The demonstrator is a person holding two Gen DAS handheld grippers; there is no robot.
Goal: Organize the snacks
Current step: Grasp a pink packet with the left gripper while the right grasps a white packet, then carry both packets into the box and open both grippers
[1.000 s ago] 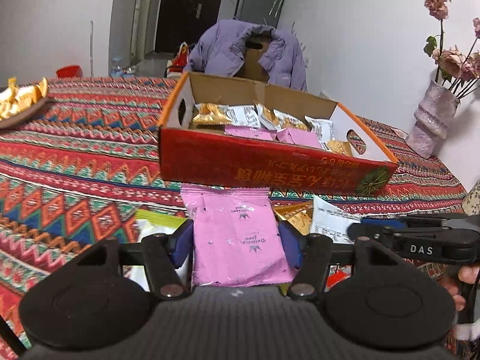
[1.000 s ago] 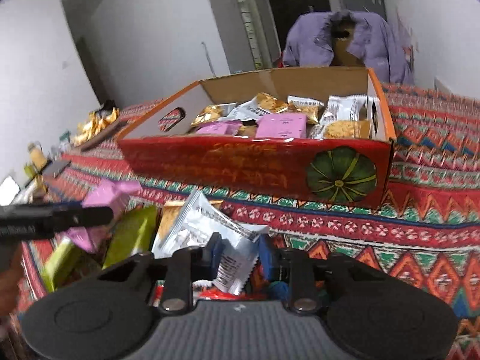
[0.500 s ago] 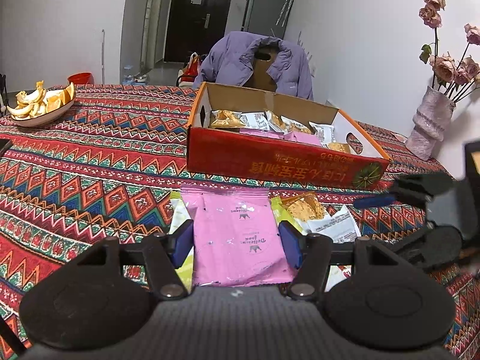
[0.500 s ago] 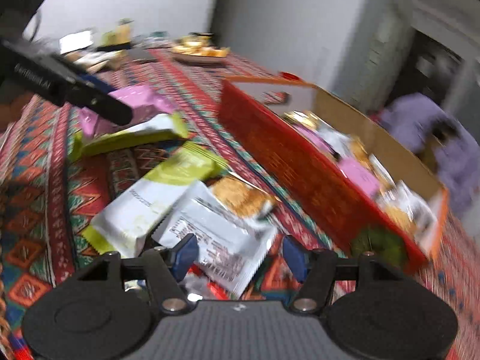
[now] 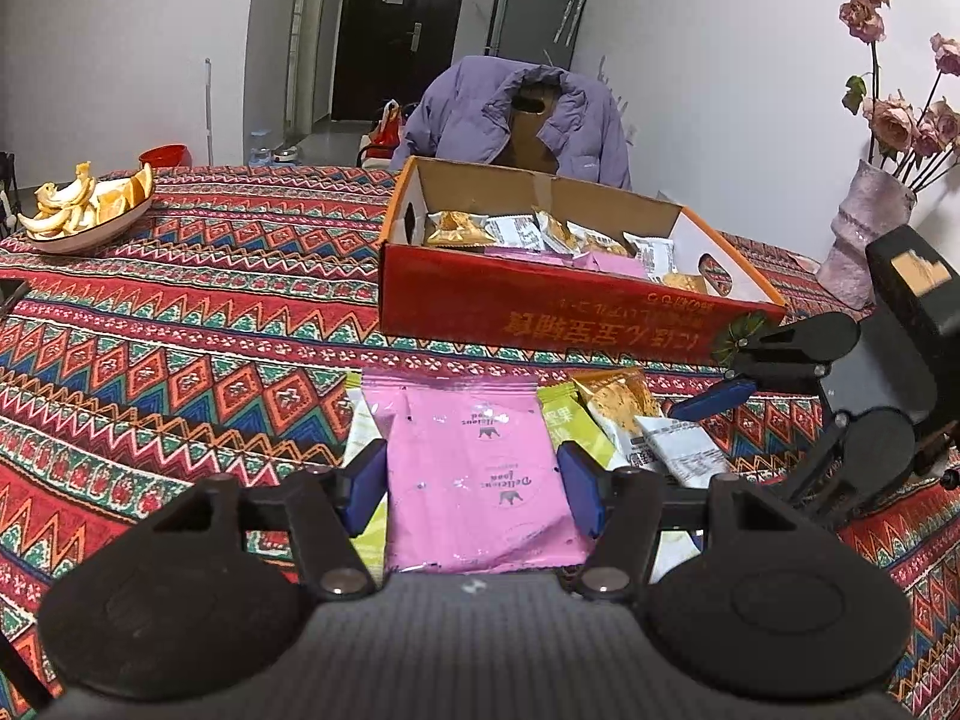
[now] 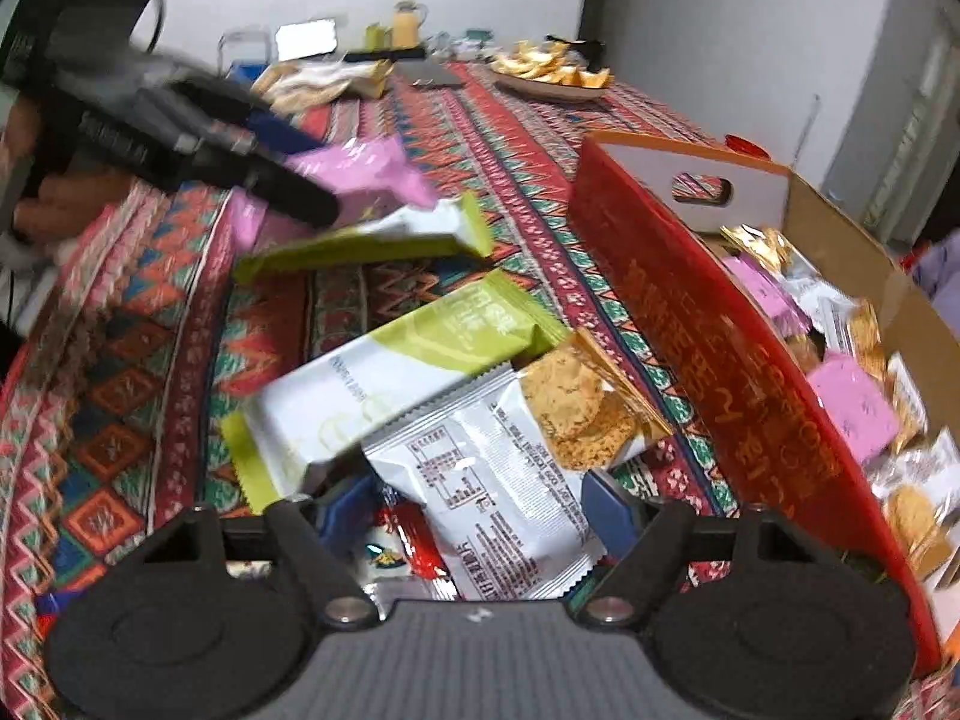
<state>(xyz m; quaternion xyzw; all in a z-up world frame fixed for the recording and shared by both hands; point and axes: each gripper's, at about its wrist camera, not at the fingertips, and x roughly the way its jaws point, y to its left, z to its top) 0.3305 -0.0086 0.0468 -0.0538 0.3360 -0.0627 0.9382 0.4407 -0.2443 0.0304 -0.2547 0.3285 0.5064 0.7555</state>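
My left gripper point(image 5: 474, 480) is shut on a pink snack packet point(image 5: 474, 468), held off the table in front of the red cardboard box point(image 5: 540, 312), which holds several gold, silver and pink packets. In the right wrist view the same pink packet point(image 6: 366, 171) hangs from the left gripper's fingers. My right gripper point(image 6: 480, 510) stands open over a loose pile. A silver packet point(image 6: 498, 480) lies between its fingers without being pinched. Beside it are a gold cookie packet point(image 6: 576, 402) and two green-and-white packets point(image 6: 420, 372). The box point(image 6: 720, 348) is to the right.
A patterned cloth point(image 5: 180, 360) covers the table. A plate of orange peel point(image 5: 90, 210) sits at the far left, a vase of dried roses point(image 5: 864, 228) at the far right. A purple jacket point(image 5: 516, 114) hangs on a chair behind the box. A red wrapper point(image 6: 414, 540) lies under the pile.
My right gripper has let go of the silver packet, opened its jaws and rolled to one side. My left gripper, still holding the pink packet, has drawn back from the box.
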